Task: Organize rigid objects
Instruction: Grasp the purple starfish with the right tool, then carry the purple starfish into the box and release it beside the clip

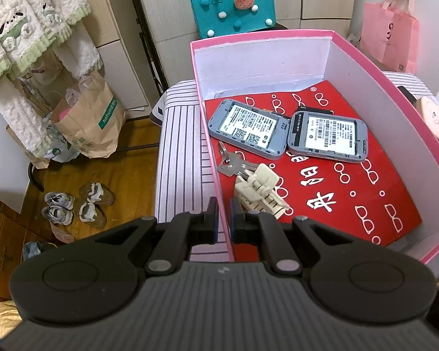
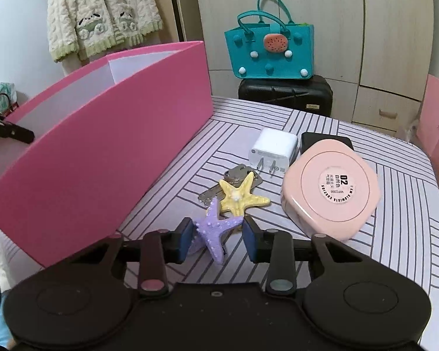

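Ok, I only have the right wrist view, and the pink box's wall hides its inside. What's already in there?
Observer: Two grey devices with their backs open lie side by side on a red sheet.
Operator: Anything else?
Observer: A bunch of keys and a cream plastic clip, close to the wall on the left of the left wrist view.
Operator: And the other hand?
Observer: The left hand-held gripper is shut on that wall of the pink box.
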Motion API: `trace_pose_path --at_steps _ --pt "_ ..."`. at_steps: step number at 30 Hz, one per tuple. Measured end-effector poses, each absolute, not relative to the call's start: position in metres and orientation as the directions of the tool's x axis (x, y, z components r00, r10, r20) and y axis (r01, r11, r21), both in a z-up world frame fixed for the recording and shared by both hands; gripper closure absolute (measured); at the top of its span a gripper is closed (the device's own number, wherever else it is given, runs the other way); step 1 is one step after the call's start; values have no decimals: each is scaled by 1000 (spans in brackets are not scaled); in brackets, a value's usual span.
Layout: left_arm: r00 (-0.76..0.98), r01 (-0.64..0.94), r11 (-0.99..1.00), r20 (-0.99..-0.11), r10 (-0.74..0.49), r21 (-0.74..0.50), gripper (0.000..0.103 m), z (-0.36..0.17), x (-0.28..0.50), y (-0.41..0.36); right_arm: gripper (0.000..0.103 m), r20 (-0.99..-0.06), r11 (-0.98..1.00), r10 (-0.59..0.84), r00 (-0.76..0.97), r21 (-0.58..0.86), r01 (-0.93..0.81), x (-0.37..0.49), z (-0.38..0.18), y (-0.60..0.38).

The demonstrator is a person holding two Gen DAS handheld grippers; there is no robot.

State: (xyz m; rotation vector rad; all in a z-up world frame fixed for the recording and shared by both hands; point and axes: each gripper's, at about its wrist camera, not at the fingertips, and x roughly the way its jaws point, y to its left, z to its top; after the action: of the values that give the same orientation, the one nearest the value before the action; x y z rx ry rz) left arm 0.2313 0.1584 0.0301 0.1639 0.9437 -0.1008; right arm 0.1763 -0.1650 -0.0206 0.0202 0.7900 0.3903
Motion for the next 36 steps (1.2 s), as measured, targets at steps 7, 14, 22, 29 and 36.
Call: trace_pose_path --at_steps 7,14,22,29,36 --pt "584 170 980 -812 -18 101 96 28 231 157 62 -691 916 384 613 199 -350 176 -12 -168" --pt "569 184 978 -822 -27 96 96 29 234 159 62 -648 880 463 605 254 -401 177 27 -167" --pt "526 204 975 -849 -35 86 96 31 240 160 62 -561 761 631 536 309 -571 189 92 -136" --pt "498 209 975 -867 -34 81 96 33 243 161 61 -647 656 680 345 327 -680 226 84 -68" --pt "495 201 978 -867 -56 51 95 35 242 166 62 -770 612 604 206 282 -739 265 53 -2"
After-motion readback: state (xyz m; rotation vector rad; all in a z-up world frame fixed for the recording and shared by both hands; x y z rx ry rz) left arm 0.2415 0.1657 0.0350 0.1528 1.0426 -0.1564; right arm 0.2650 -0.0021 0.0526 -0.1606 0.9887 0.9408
